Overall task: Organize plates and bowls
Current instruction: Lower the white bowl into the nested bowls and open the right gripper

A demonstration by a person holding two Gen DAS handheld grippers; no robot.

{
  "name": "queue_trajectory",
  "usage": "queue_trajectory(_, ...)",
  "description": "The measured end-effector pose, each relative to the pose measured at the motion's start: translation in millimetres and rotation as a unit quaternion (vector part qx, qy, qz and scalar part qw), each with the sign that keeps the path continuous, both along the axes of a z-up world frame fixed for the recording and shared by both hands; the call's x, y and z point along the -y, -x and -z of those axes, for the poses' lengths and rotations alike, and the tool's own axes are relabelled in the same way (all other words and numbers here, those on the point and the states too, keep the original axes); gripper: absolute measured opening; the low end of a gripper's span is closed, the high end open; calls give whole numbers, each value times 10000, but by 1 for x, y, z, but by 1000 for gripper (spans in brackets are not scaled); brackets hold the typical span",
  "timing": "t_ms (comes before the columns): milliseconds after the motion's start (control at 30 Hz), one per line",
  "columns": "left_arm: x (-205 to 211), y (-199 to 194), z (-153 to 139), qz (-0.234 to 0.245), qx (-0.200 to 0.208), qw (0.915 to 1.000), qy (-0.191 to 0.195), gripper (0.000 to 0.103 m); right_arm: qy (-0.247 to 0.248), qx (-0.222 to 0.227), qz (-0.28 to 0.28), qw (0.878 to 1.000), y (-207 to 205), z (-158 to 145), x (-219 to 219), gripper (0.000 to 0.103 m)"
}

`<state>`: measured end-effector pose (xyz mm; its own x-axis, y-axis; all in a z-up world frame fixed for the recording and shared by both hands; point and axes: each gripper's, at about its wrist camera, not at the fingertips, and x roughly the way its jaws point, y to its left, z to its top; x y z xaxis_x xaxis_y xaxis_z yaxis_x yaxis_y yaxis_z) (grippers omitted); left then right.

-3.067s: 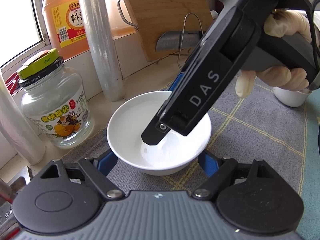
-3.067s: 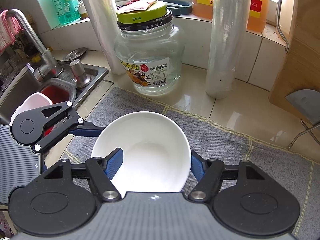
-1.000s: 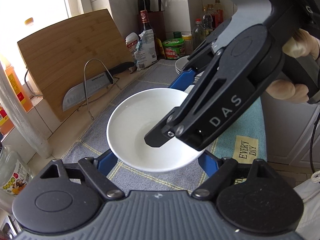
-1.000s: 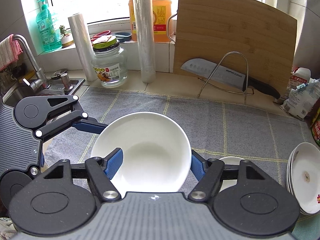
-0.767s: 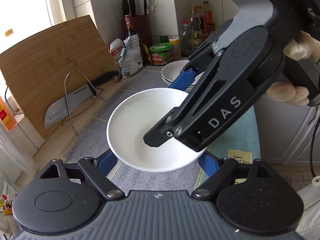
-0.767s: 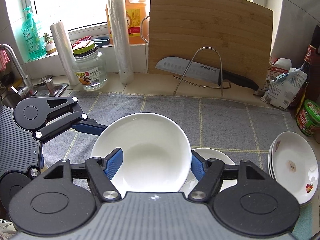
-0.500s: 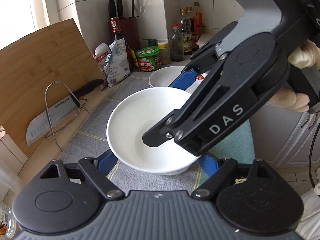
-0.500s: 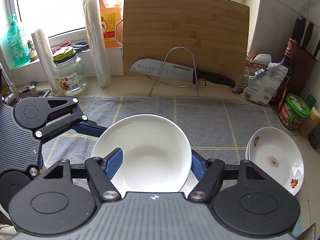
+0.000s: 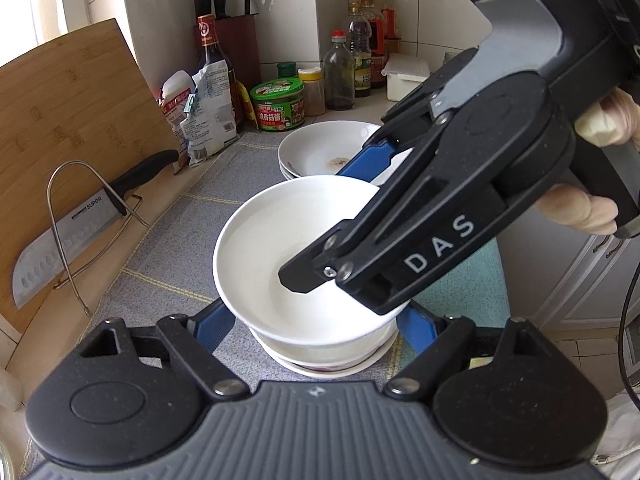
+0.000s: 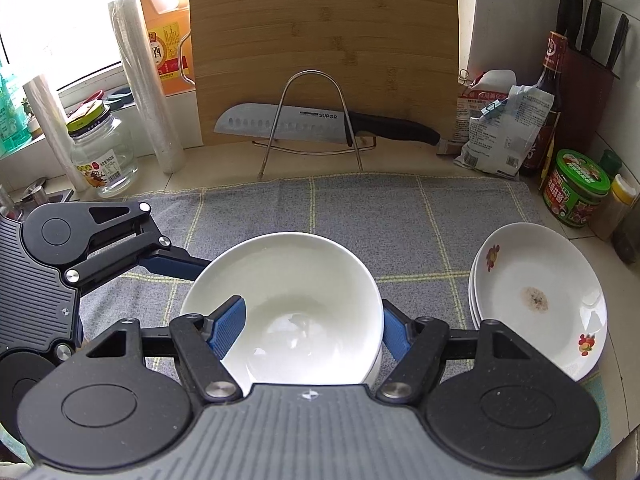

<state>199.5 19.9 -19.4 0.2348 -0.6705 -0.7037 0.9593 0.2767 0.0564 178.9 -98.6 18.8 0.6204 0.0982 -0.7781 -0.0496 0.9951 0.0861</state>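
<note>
A white bowl (image 9: 264,248) (image 10: 288,280) is gripped across its rim by both grippers. My left gripper (image 9: 312,320) has its blue fingers on either side of the bowl. My right gripper (image 10: 308,328) clamps the bowl from the other side. The bowl sits just above or in another white bowl (image 9: 320,360) on the grey cloth; I cannot tell whether they touch. A stack of white flowered plates (image 10: 536,292) (image 9: 316,148) lies to the right.
A grey checked cloth (image 10: 360,208) covers the counter. A bamboo cutting board (image 10: 320,40), a knife (image 10: 300,120) on a wire stand, a glass jar (image 10: 100,152), wrap rolls (image 10: 148,92), a green tub (image 10: 576,188), bottles and a knife block (image 10: 588,80) line the back.
Both grippers carried the bowl rightwards from the jar and sink side and lowered it over the other bowl beside the plate stack.
</note>
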Motion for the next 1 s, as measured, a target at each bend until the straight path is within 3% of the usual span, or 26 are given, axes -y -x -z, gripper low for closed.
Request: queue_trajectory(1000,10,-3,5,127,-9,9997,-223,87,-196,-85,256,9994,-2,13,3,76)
